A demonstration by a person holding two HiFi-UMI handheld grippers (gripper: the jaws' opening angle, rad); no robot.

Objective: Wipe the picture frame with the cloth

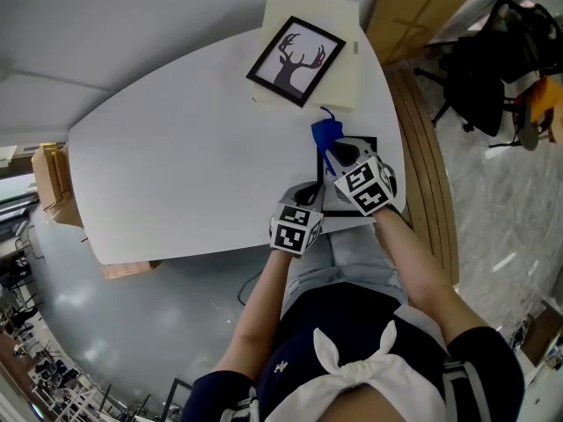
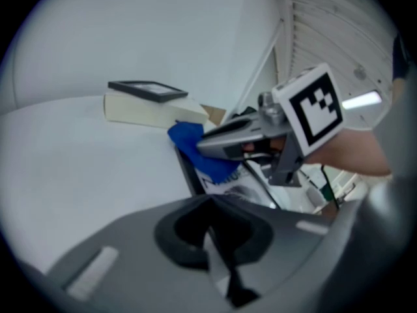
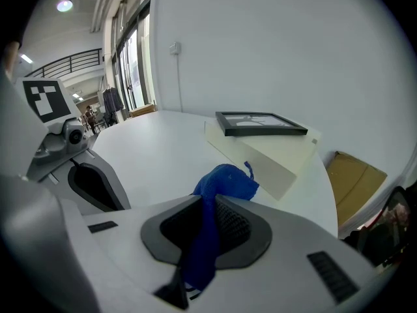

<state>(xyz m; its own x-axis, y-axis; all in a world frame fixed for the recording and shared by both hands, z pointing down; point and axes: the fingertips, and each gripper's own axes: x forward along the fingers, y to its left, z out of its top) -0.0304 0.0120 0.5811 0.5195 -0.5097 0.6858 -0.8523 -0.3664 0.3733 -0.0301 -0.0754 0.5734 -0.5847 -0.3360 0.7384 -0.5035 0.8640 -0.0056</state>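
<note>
The right gripper (image 1: pixel 336 158) is clamped on the blue cloth (image 1: pixel 325 135), which bunches over the far left corner of the near picture frame (image 1: pixel 320 187), lying at the table's (image 1: pixel 176 174) right edge. The left gripper (image 1: pixel 306 196) sits just beside the frame, jaws together on nothing. Wiping well likely means laying the cloth flat on the frame — slow, overlapping strokes — while the left steadies the frame

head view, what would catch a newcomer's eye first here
The bright blue cloth clamped in the right gripper stands out most, held over a black picture frame at the near edge of the white table. Next comes the deer silhouette picture, lying on a cream box at the table's far side.
</note>
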